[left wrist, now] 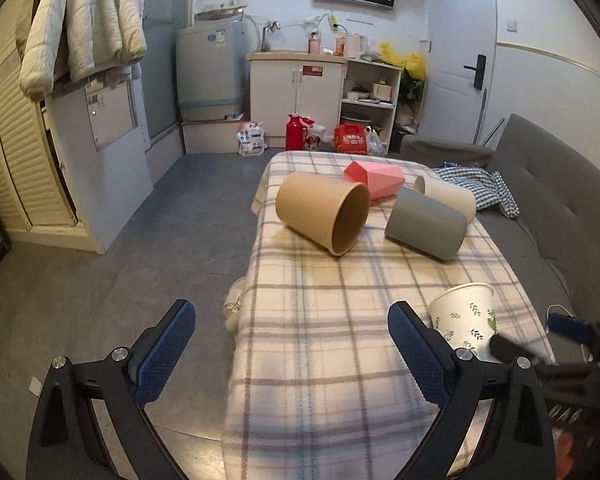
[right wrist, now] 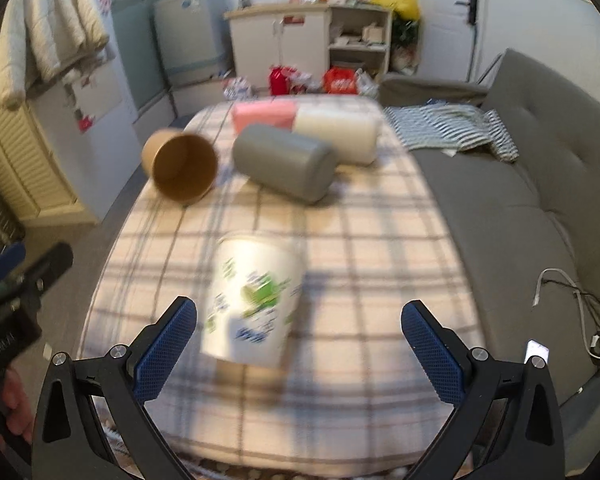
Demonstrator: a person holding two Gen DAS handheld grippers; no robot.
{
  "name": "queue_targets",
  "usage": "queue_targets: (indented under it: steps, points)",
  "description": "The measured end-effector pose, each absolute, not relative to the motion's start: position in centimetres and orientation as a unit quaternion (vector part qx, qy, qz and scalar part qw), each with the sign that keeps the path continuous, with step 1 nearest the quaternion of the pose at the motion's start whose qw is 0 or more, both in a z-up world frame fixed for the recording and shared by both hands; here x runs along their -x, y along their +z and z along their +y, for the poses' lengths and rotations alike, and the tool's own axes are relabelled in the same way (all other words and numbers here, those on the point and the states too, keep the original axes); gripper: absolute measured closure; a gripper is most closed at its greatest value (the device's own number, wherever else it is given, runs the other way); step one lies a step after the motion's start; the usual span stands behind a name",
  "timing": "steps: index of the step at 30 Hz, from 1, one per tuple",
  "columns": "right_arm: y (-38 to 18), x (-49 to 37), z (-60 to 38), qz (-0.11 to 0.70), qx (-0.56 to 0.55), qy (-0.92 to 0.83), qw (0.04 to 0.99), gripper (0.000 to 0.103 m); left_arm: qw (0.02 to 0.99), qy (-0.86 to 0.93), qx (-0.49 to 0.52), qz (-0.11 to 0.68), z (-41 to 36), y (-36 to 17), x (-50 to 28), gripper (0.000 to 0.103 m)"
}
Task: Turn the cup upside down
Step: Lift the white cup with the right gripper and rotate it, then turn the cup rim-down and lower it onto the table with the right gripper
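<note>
left claw point(left wrist: 291, 354): blue pads spread wide, nothing between them. right claw point(right wrist: 299, 344): pads also wide apart, gripping nothing.

paper cup point(right wrist: 254, 300), white with green leaf print: stands on the checked blanket point(right wrist: 380, 272), between the right claw's pads and just ahead of them, nearer the left pad, touching neither. the right view is blurred by motion. in the left view the cup point(left wrist: 466, 320) stands mouth up, just to the right of the left claw's right pad, with the right claw's black arm crossing in front of its base.

farther ahead of both claws, three tubs lie on their sides: brown tub point(left wrist: 322, 212) with its open mouth toward the claws, grey tub point(left wrist: 426, 224) right of it, white tub point(left wrist: 448, 196) behind the grey one. pink box point(left wrist: 374, 178) behind the brown and grey tubs.

surface: cream blanket with grey and brown plaid lines, draped over a narrow table.

room: grey sofa point(left wrist: 560, 200) to the right with a blue checked cloth point(left wrist: 480, 184); grey floor point(left wrist: 172, 216) to the left; cream jacket point(left wrist: 84, 20) hanging upper left; white cabinet point(left wrist: 296, 100) and a red flask point(left wrist: 294, 132) at the far wall; white door point(left wrist: 460, 40).

writing: print on the cup and labels in the room are too small or blurred to read.
</note>
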State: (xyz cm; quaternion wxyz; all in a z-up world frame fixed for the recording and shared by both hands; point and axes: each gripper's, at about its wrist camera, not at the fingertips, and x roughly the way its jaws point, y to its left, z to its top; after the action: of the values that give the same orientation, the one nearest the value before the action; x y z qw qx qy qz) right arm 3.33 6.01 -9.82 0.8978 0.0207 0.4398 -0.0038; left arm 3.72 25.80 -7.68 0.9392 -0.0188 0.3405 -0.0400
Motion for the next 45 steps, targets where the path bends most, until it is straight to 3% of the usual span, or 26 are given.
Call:
queue_targets:
  steps: [4, 19, 45]
  points:
    - [-11.9, -4.0, 7.7, 0.474, 0.000, 0.010, 0.881, 0.001, 0.940, -0.034, 0.021, 0.339, 26.3, -8.2, -3.5, 0.003]
    - [-13.1, -4.3, 7.6, 0.504, -0.017, 0.039, 0.863, 0.044, 0.936, -0.036, 0.027, 0.350, 26.2, -8.8, -3.7, 0.003]
    - [-7.0, -8.5, 5.7, 0.408, 0.004, 0.038, 0.912, 0.046, 0.927, -0.036, 0.023, 0.373, 25.3, -10.0, -4.5, 0.003]
